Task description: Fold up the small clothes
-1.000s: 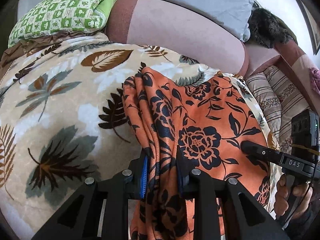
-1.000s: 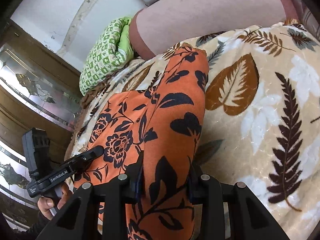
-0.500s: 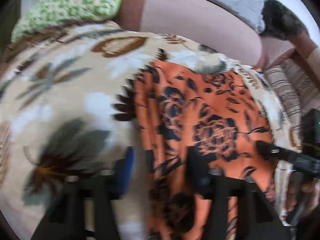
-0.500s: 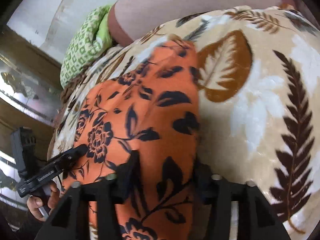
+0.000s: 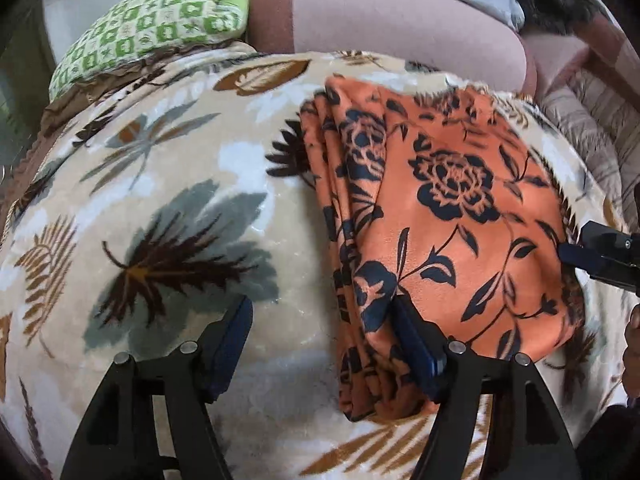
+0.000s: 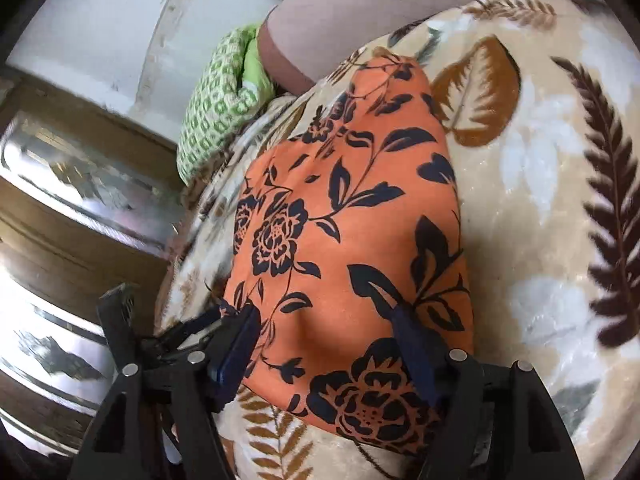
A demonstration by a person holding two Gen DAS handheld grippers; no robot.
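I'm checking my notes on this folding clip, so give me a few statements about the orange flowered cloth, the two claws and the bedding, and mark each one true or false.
1. The orange floral cloth lies folded on the leaf-print blanket. True.
2. The left claw is clamped shut on the cloth. False: its jaws stand wide apart, and the cloth's layered edge lies between them unpinched.
3. The right claw is open, its fingers either side of the cloth's near part. True.
4. A green checked pillow sits on top of the orange cloth. False: it lies at the far end of the bed, apart from the cloth.
5. The cloth is plain orange. False: it carries dark flowers and leaves.
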